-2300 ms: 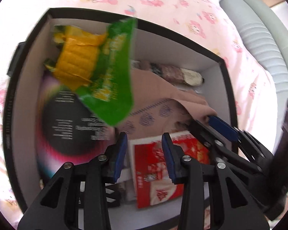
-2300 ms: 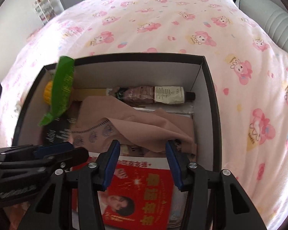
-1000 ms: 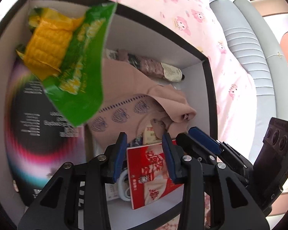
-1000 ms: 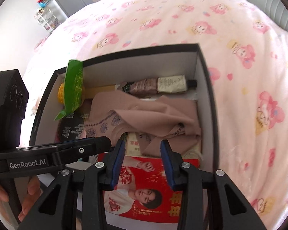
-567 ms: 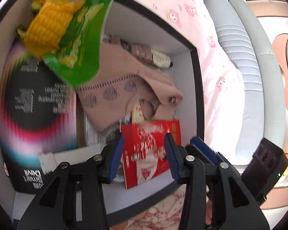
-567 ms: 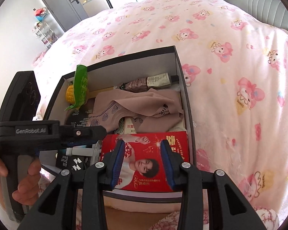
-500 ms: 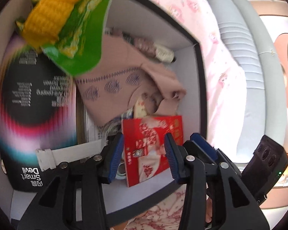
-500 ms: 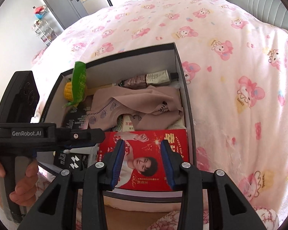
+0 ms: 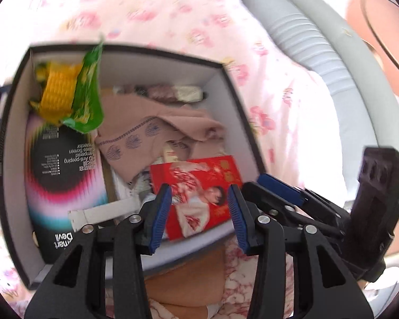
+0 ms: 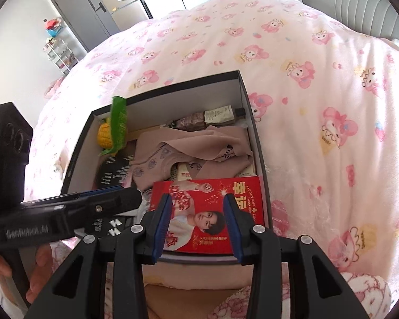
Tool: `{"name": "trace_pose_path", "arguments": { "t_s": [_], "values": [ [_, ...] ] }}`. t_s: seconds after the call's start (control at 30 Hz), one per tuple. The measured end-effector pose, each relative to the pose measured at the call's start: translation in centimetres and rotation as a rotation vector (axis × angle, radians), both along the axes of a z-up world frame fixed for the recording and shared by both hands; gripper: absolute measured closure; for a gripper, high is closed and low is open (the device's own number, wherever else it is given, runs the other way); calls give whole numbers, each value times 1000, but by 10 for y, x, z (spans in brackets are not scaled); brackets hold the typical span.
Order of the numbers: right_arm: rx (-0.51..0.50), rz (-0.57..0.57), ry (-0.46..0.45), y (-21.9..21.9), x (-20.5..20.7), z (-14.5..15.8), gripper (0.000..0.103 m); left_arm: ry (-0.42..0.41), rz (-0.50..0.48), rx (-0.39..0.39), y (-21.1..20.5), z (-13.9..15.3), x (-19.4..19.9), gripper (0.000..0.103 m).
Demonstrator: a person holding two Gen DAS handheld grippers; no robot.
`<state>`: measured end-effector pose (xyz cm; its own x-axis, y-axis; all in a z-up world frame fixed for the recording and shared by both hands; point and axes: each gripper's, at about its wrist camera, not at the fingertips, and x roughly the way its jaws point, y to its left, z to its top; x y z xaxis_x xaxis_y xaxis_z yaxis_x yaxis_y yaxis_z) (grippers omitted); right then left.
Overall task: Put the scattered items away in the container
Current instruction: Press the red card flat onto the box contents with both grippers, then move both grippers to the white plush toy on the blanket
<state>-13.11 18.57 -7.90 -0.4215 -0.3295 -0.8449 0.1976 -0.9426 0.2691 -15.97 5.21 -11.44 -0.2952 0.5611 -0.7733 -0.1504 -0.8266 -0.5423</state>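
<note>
A black box (image 9: 243,111) (image 10: 242,90) with white inner walls sits on the bed. It holds a green corn packet (image 9: 89,98) (image 10: 119,122), a beige cloth (image 9: 159,130) (image 10: 194,143), a black printed pack (image 9: 61,159), a brown tube (image 10: 212,117) and a red packet (image 9: 199,178) (image 10: 226,194) at the near right. My left gripper (image 9: 198,190) hangs open above the box's near edge with nothing between its fingers. Beside it, over the red packet, my right gripper (image 10: 197,199) is empty, its jaws opening.
The pink cartoon-print bedspread (image 10: 319,66) surrounds the box. A grey padded headboard (image 9: 319,53) runs along the right. A grey door (image 10: 87,8) and a small rack (image 10: 58,53) stand far off. A hand (image 10: 37,273) holds the left gripper's handle.
Both grippers have drawn back and up from the box, which now looks smaller and farther off. The left view has rolled. The box's contents have stayed put.
</note>
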Motion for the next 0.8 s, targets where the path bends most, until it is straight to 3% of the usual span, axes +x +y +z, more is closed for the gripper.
{"name": "trace_pose_path", "arguments": {
  "t_s": [0.2,0.47,0.8],
  "values": [
    [0,37,55,-13,25,29,66,106,15,-12,-16,42,29,60],
    [5,154,124,-63,42,62,66,147,95,-39,-60,82,63,60],
    [-15,421,94,-194,36,57,66,117,310,-33,-189,63,93,58]
  ]
}}
